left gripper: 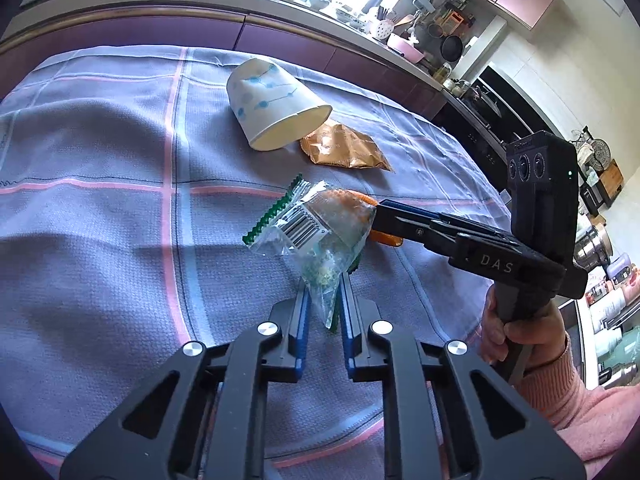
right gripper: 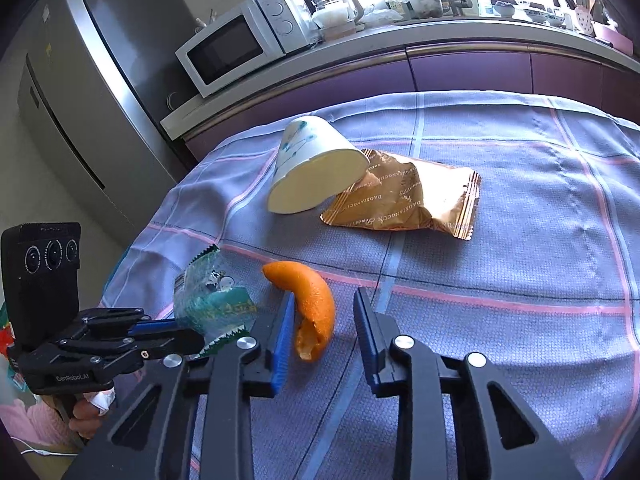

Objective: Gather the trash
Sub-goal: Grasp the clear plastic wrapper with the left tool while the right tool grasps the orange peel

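Observation:
My left gripper (left gripper: 324,294) is shut on a clear green-edged plastic wrapper (left gripper: 316,236) and holds it above the table; the wrapper also shows in the right wrist view (right gripper: 208,300). My right gripper (right gripper: 324,320) is open, its fingers on either side of an orange peel (right gripper: 312,304) lying on the cloth; the peel sits close to the left finger. In the left wrist view the peel (left gripper: 384,236) is mostly hidden behind the wrapper and the right gripper (left gripper: 380,220). A tipped paper cup (right gripper: 312,168) and a gold snack wrapper (right gripper: 408,200) lie farther back.
The table is covered with a lilac checked cloth (right gripper: 500,280). A kitchen counter (right gripper: 440,44) with a microwave (right gripper: 236,44) runs behind it, and a fridge (right gripper: 92,80) stands at the left. Cup (left gripper: 272,104) and gold wrapper (left gripper: 344,148) touch each other.

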